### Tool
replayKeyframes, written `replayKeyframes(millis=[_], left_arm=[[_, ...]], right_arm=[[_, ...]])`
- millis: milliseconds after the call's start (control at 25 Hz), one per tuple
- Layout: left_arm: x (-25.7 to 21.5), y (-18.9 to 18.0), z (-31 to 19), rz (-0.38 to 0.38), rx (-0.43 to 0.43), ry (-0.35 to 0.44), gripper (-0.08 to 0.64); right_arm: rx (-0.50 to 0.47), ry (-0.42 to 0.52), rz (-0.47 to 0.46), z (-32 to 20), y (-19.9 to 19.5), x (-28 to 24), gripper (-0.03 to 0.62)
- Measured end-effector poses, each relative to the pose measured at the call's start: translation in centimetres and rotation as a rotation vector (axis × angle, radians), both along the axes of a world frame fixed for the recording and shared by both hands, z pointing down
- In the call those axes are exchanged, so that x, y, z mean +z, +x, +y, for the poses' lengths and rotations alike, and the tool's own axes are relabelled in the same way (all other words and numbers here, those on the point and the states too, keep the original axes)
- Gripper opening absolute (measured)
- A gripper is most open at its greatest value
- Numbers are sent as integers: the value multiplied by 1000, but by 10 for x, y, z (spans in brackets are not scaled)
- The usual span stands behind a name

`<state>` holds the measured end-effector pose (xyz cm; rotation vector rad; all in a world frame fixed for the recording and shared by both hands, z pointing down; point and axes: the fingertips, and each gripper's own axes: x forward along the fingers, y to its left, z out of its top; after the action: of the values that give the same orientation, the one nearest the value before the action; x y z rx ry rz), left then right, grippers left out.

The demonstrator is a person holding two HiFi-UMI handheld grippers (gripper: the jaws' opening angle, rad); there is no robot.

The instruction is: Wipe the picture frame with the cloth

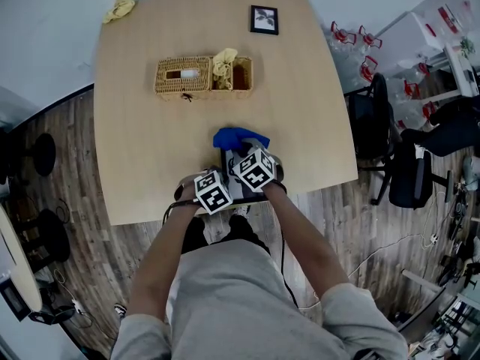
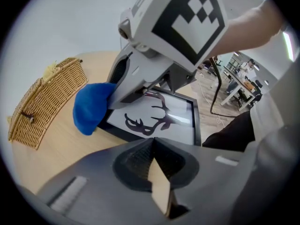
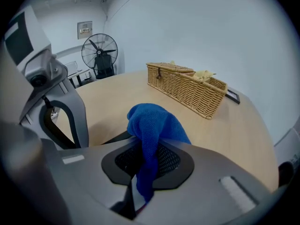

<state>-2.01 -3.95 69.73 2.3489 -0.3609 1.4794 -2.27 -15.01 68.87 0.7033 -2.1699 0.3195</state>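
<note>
My 2 forearms (image 1: 161, 253) run up from the bottom of the head view and converge at lower centre, at the table's (image 1: 150, 148) near edge, with the marker cubes almost touching. The right gripper (image 3: 145, 149) is clenched on the blue cloth (image 3: 152, 125), which bunches above the jaws. In the left gripper view the cloth rests on the left corner of the deer-antler picture frame (image 2: 159, 118), which lies flat on the table. The left gripper (image 2: 152, 146) is closed on a thin tan slab (image 2: 159, 186) – I can't identify it. From the head view the cubes hide most of the frame and both hands. The wicker basket (image 1: 202, 77) sits further up the table.
</note>
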Motion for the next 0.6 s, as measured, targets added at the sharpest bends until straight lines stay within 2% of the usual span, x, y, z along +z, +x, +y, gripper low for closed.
replayKeyframes(millis=[200,480,600], left_arm=[[1,1,0,1,4,1,52],[2,0,0,6,17,8,52],[1,0,0,9,20,14,52]], right_arm=[[-112,-78,-13,23,-36,1,43],[-148,-168,-50,40,-33,4,41],[-131,-190,-60,45,-28,5,41]])
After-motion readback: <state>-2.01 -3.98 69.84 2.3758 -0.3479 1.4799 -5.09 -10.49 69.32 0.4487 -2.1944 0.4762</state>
